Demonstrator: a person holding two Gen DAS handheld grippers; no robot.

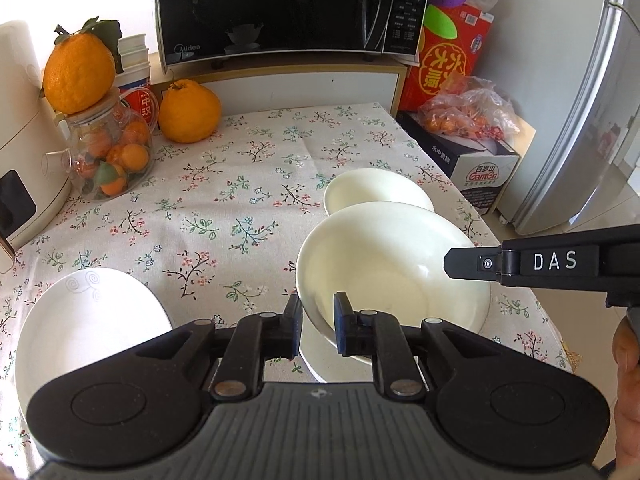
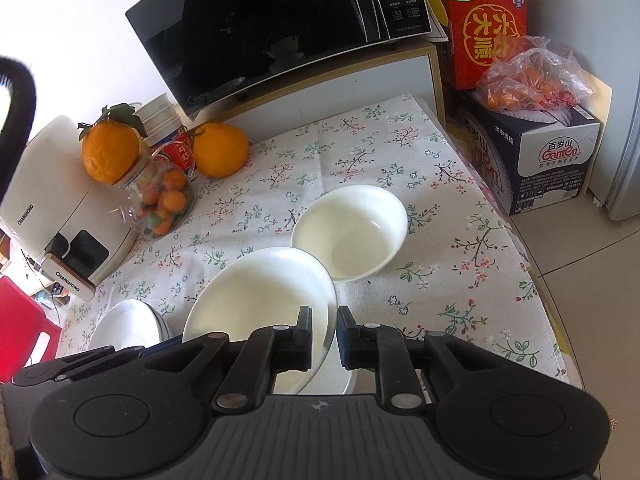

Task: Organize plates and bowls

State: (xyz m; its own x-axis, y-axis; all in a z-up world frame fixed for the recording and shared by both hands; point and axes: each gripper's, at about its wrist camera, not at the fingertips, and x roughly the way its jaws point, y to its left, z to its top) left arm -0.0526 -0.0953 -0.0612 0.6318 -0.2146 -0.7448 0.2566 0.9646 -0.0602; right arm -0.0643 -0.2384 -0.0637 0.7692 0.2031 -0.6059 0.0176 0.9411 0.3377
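Observation:
A cream bowl (image 1: pixel 384 256) is held between both grippers above the floral tablecloth. My left gripper (image 1: pixel 318 314) is shut on its near-left rim. My right gripper (image 2: pixel 324 330) is shut on its right rim; its finger (image 1: pixel 472 266) reaches in from the right in the left wrist view. The same bowl (image 2: pixel 260 292) shows in the right wrist view. A second cream bowl (image 1: pixel 372 188) sits on the table just beyond it, also in the right wrist view (image 2: pixel 352 232). A white plate (image 1: pixel 88 320) with a grey swirl lies at the near left, partly hidden in the right wrist view (image 2: pixel 124 324).
A microwave (image 1: pixel 280 8) stands at the back on a low shelf. A glass jar of small oranges (image 1: pixel 108 160) topped by a large orange, another large orange (image 1: pixel 188 110) and a white appliance (image 1: pixel 20 152) line the left. Boxes (image 1: pixel 480 168) and a fridge (image 1: pixel 580 120) stand right.

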